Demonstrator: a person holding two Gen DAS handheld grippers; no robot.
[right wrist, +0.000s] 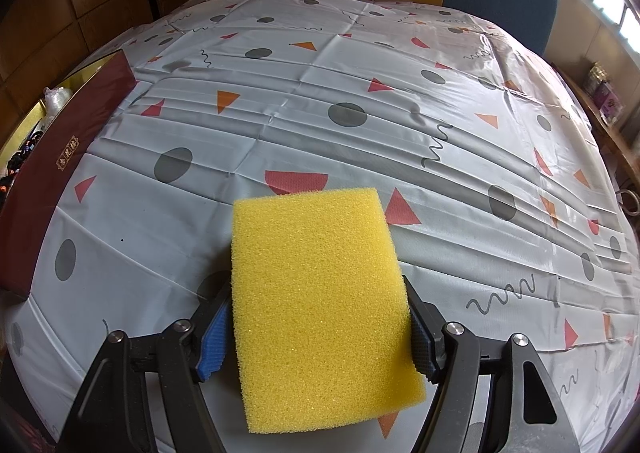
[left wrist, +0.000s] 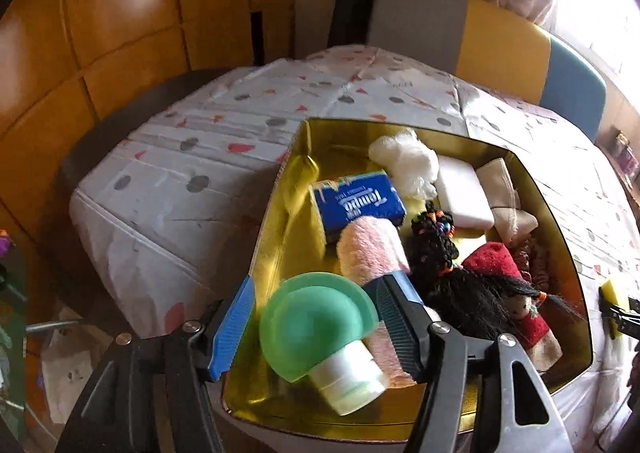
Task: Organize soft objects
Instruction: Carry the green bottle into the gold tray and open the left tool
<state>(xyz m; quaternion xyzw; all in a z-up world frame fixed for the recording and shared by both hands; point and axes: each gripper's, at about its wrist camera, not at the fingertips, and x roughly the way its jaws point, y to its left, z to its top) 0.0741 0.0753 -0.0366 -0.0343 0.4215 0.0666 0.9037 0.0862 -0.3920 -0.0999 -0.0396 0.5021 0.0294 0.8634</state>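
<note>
A gold-lined box (left wrist: 276,193) holds soft things: a blue Tempo tissue pack (left wrist: 356,201), a pink towel (left wrist: 370,253), a white fluffy ball (left wrist: 404,161), a white pad (left wrist: 464,193), a beige cloth (left wrist: 504,193), a black-haired doll (left wrist: 524,313) and a red cloth (left wrist: 492,261). My left gripper (left wrist: 316,317) is open just above the box, with a green mushroom-shaped toy (left wrist: 320,329) lying between its fingers. My right gripper (right wrist: 320,325) is shut on a yellow sponge (right wrist: 320,301) above the tablecloth. The sponge also shows at the right edge of the left wrist view (left wrist: 610,289).
The table has a white tablecloth (right wrist: 360,101) with dots and triangles. The box's dark red outer wall (right wrist: 60,157) stands at the left of the right wrist view. A grey, yellow and blue chair back (left wrist: 500,41) stands behind the table. Wooden panels (left wrist: 100,33) are at the left.
</note>
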